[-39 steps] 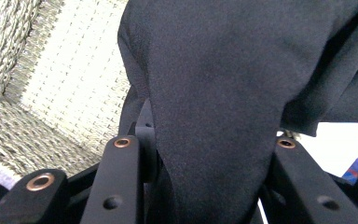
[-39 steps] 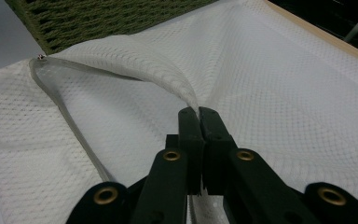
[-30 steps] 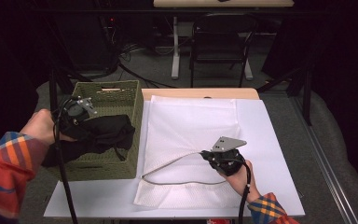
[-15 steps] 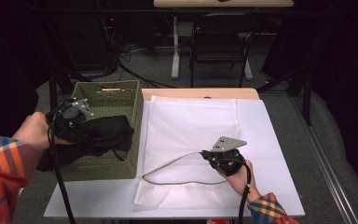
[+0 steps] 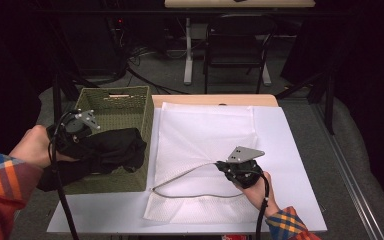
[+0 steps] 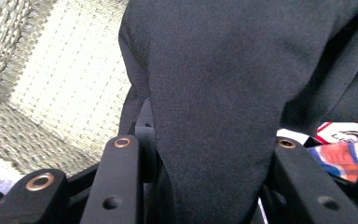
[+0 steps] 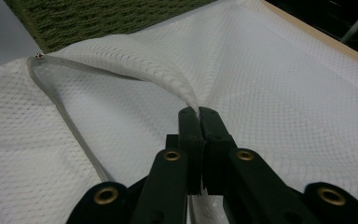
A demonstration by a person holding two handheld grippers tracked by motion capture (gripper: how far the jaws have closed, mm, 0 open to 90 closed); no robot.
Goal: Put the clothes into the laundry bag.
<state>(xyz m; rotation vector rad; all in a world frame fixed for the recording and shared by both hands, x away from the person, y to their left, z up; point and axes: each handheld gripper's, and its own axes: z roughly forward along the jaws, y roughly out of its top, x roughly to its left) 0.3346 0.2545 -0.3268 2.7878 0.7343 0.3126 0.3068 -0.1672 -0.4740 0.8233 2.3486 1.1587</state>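
at the far left of the high view, the left gripper [image 5: 78,131] is clamped on a black garment [image 5: 105,150], a thick fold of which sits between its jaws in the left gripper view. the garment [image 6: 223,93] hangs half out of the green woven basket [image 5: 112,102], draped over its near left wall, with the rest bunched above the basket floor. it looks soft, limp and fairly light for its bulk, so it will likely sag and trail from any single hold; a bunched fold near its middle seems the safest place to grip, since an edge would let most of the cloth drag on the basket rim. it is not fragile or slippery, though a loose end could snag on the weave.

moving right, a white mesh bag [image 5: 205,145] lies flat on the white table sheet [image 5: 290,150], its mouth on the side facing the basket. the right gripper [image 5: 232,167] is closed on the bag's upper layer, pinching the thin mesh [image 7: 135,58] and lifting it so the mouth gapes. the mesh is flimsy and very light; the stiffer hem running round the mouth looks the better hold.

count: one basket, one black garment, one mesh bag, two grippers. something striped and colourful [image 6: 340,156] shows under the garment, too hidden to name.
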